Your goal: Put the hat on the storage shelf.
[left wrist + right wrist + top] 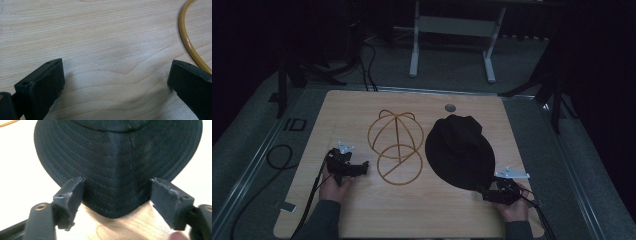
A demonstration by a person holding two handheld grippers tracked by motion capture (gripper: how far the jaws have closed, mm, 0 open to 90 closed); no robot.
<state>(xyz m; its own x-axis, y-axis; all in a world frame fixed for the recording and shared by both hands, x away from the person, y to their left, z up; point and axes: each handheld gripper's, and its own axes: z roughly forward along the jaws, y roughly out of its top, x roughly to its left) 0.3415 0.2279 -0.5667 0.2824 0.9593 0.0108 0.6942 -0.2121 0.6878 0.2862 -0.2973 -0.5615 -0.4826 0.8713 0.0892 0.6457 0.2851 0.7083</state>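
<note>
A black bucket hat (pixel 459 150) lies flat on the right half of the wooden table (pixel 412 210). To its left rests a gold wire hat frame (pixel 397 131), a dome of wire over a ring. My right gripper (pixel 480 192) lies at the hat's near edge, open, with the folded brim (pixel 117 202) between its jaws and the pads clear of it. My left gripper (pixel 363 168) is low over bare wood just left of the frame's ring, open and holding nothing. A curve of the gold wire (pixel 186 37) runs past its right jaw.
A round grommet hole (pixel 450 107) sits near the table's far edge. Behind the table stands a white frame on two legs (pixel 414 55). Cables (pixel 279 155) loop on the floor at left, and dark stands flank both sides.
</note>
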